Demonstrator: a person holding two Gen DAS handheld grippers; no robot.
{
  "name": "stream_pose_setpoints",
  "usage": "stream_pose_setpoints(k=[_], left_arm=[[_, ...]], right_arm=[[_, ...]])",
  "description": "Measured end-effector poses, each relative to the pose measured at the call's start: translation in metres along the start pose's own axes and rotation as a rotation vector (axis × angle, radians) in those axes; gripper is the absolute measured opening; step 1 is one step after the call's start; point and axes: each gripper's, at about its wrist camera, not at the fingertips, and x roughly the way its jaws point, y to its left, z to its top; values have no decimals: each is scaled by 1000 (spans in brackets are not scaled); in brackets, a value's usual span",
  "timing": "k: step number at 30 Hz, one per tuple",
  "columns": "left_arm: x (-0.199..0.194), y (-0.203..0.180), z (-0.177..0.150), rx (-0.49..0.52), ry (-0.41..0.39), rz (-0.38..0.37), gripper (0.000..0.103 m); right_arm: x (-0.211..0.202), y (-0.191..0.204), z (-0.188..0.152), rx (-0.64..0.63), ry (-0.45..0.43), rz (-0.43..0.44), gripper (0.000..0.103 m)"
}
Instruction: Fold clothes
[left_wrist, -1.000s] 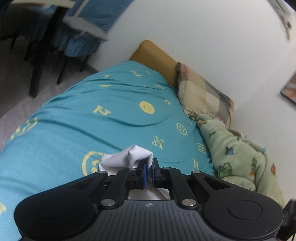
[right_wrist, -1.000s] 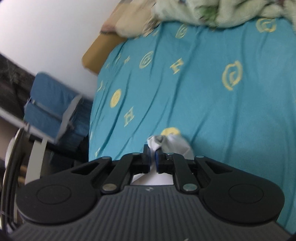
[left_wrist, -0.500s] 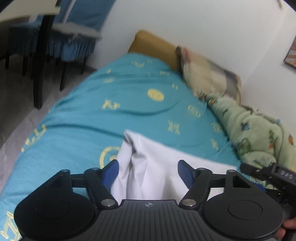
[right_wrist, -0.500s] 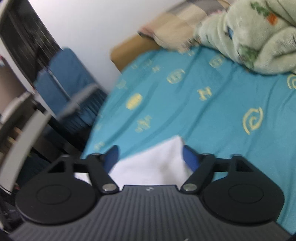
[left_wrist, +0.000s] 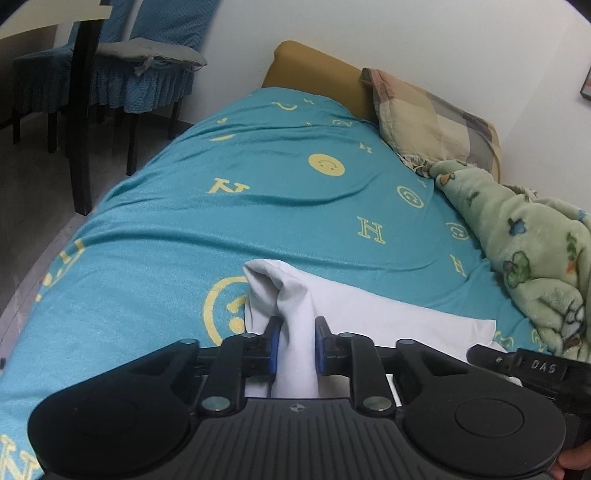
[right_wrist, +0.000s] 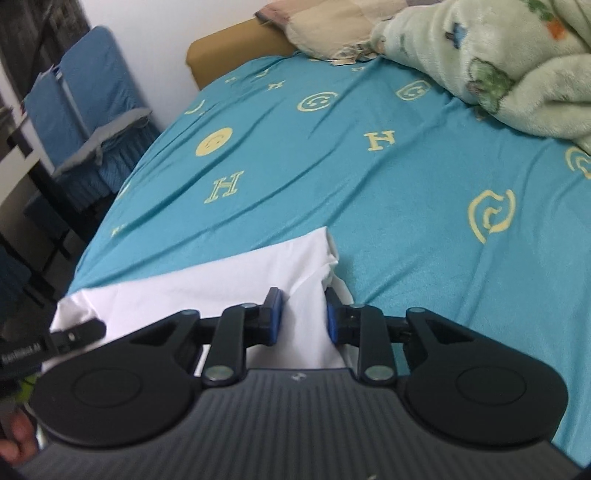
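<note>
A white garment (left_wrist: 369, 314) lies flat on the teal bedspread (left_wrist: 258, 206), with a raised fold at its left corner. My left gripper (left_wrist: 295, 339) stands partly open with that raised fold between its blue pads, not clamped. In the right wrist view the same white garment (right_wrist: 229, 280) lies under my right gripper (right_wrist: 303, 321), whose jaws are partly open astride the garment's right corner. The right gripper's body also shows in the left wrist view (left_wrist: 524, 365) at the lower right.
A green patterned blanket (left_wrist: 535, 251) is heaped along the bed's right side, with a checked pillow (left_wrist: 424, 114) and a tan headboard (left_wrist: 314, 70) at the wall. Blue-covered chairs (left_wrist: 140, 74) and a dark table leg (left_wrist: 83, 122) stand left of the bed.
One second ago both grippers were shut on bunched white cloth. They opened wide and the garment dropped flat on the bed; now the jaws have narrowed around its corners.
</note>
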Motion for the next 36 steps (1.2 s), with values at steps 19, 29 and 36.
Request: stream_pose_setpoints(k=[19, 29, 36], left_arm=[[-5, -13, -15, 89, 65, 63, 63], [-129, -5, -44, -271, 47, -173, 72], [-120, 19, -84, -534, 209, -301, 75]], right_arm=[[4, 51, -28, -337, 14, 43, 59], [-99, 11, -40, 162, 94, 198, 62], [-115, -34, -98, 656, 223, 374, 89]])
